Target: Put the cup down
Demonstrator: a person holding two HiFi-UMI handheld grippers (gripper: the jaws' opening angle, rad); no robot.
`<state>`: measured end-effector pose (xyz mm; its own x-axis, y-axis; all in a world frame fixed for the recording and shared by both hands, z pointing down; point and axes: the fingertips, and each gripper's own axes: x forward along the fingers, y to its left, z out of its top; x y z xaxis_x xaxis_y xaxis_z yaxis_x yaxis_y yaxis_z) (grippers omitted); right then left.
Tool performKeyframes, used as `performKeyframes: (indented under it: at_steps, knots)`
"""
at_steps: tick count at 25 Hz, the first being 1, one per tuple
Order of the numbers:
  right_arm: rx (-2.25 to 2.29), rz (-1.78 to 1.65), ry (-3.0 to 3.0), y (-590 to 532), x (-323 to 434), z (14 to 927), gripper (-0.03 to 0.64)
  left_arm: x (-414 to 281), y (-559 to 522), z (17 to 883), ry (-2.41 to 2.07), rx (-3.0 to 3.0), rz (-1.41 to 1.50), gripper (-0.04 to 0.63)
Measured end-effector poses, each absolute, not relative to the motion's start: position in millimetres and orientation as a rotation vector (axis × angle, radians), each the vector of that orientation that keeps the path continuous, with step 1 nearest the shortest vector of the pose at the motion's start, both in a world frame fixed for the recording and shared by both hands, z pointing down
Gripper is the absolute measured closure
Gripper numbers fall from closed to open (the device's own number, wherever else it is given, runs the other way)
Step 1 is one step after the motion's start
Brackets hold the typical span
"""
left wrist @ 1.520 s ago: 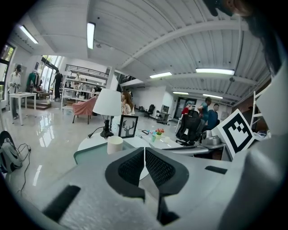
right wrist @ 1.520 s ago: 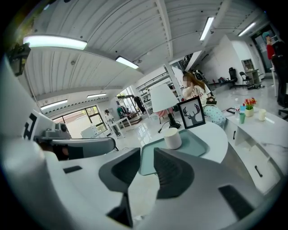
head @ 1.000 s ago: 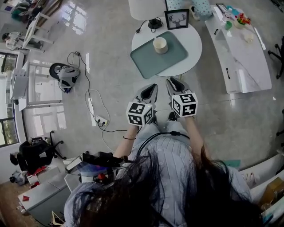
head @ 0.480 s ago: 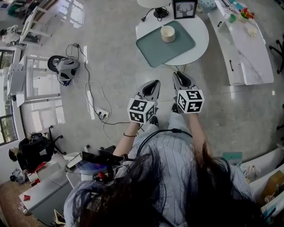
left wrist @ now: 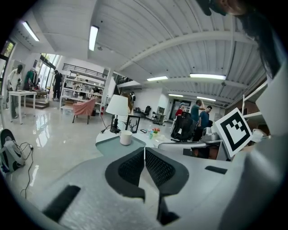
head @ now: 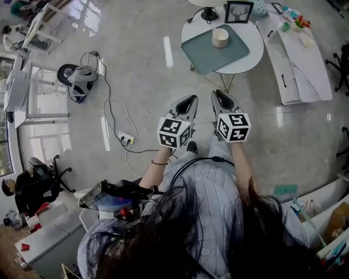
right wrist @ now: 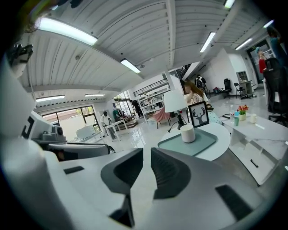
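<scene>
A cream cup stands upright on a grey-green tray on a round white table, at the top of the head view. Both grippers are held in front of the person's body, well short of the table and apart from the cup. My left gripper is shut with nothing between its jaws. My right gripper is also shut and empty. The left gripper view shows the cup far beyond the closed jaws. In the right gripper view the cup and tray sit past the jaws.
A framed deer picture and a lamp base stand behind the tray. A long white bench runs at the right. A power strip with cables and a wheeled device lie on the glossy floor to the left.
The table with the cup has drifted up and to the right in the head view, farther from the grippers. Both grippers stay together in front of the body.
</scene>
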<state>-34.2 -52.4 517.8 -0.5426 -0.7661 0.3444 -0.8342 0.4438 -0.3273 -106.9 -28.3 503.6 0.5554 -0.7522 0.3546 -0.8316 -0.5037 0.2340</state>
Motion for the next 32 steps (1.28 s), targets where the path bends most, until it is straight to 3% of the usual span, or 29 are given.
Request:
performKeyframes:
  at_steps: [11, 32]
  knots:
    - [1.489, 0.660, -2.556, 22, -86, 499, 0.551, -158, 34, 495, -1.229, 2.482, 0.258, 0.578]
    - [1.489, 0.553, -2.596, 107, -97, 477, 0.563, -161, 96, 493, -1.165, 2.518, 0.181, 0.578]
